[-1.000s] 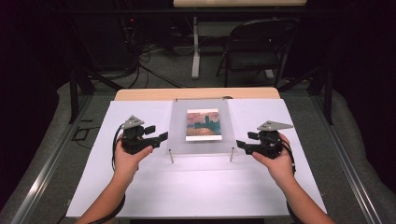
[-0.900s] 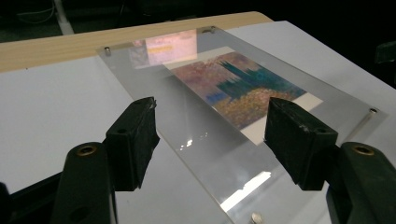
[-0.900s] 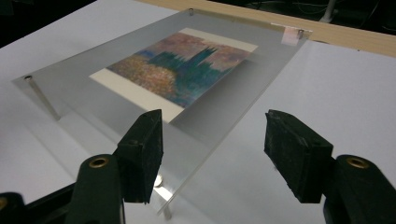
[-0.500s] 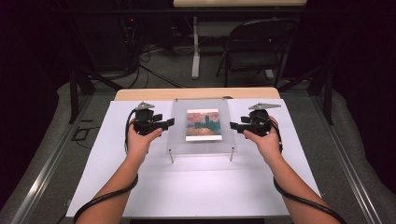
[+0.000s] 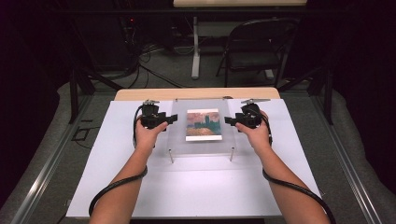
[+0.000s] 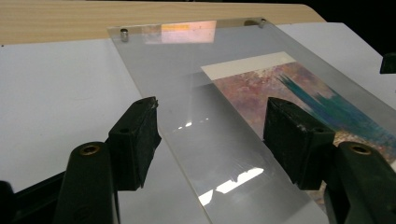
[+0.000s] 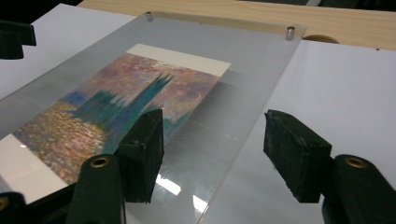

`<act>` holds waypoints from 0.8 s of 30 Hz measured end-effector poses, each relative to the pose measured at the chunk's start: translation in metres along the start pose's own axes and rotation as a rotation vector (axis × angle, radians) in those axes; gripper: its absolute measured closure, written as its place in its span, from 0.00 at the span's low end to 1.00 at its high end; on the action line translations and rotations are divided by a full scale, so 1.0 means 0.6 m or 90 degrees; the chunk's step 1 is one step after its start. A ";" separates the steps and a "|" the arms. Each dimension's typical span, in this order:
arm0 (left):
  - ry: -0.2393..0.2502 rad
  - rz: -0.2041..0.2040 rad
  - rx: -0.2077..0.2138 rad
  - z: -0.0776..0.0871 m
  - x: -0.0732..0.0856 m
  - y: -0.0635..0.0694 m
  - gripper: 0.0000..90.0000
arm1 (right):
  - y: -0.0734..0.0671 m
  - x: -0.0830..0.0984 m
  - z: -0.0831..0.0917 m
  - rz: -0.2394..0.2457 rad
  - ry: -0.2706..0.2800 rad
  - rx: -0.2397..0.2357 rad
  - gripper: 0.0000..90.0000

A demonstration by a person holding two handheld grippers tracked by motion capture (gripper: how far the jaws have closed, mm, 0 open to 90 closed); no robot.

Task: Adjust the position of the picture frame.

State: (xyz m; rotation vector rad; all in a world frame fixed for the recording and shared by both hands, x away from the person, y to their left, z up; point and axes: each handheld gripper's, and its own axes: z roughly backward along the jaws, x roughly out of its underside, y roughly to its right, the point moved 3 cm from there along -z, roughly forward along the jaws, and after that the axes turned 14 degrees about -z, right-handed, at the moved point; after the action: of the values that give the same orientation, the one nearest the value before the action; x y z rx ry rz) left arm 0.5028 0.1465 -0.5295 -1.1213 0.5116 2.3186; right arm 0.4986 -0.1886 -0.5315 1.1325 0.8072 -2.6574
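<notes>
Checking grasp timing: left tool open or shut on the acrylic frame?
Open: left tool jaws straddle the acrylic frame edge, apart.

A white sheet [image 5: 196, 186] covers the wooden table [image 5: 196, 94]; a folding chair [image 5: 257, 46] stands behind.

Glossy clear plastic sheet [image 5: 203, 126], wooden table [image 5: 196, 94]

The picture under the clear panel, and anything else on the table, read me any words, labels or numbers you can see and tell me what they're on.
No readable text anywhere.
Picture: painted colours with blank pale margins, no caption or signature legible.
Clear panel: no print, plain metal studs at its corners.
White sheet: blank.
Left gripper and right gripper: no markings to be made out.
</notes>
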 end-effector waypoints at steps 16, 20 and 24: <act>-0.053 0.029 0.014 -0.046 0.014 -0.007 0.39 | 0.017 0.001 -0.046 -0.049 -0.035 -0.003 0.42; -0.057 0.041 0.025 -0.052 0.018 -0.008 0.39 | 0.017 0.004 -0.054 -0.063 -0.050 -0.010 0.41; -0.057 0.051 0.032 -0.056 0.020 -0.008 0.39 | 0.016 0.003 -0.058 -0.073 -0.058 -0.012 0.40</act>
State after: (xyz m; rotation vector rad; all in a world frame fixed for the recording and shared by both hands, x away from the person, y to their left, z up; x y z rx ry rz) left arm 0.5199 0.1359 -0.5592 -0.9862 0.5881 2.3987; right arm 0.5226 -0.1781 -0.5567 0.9807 0.9039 -2.7653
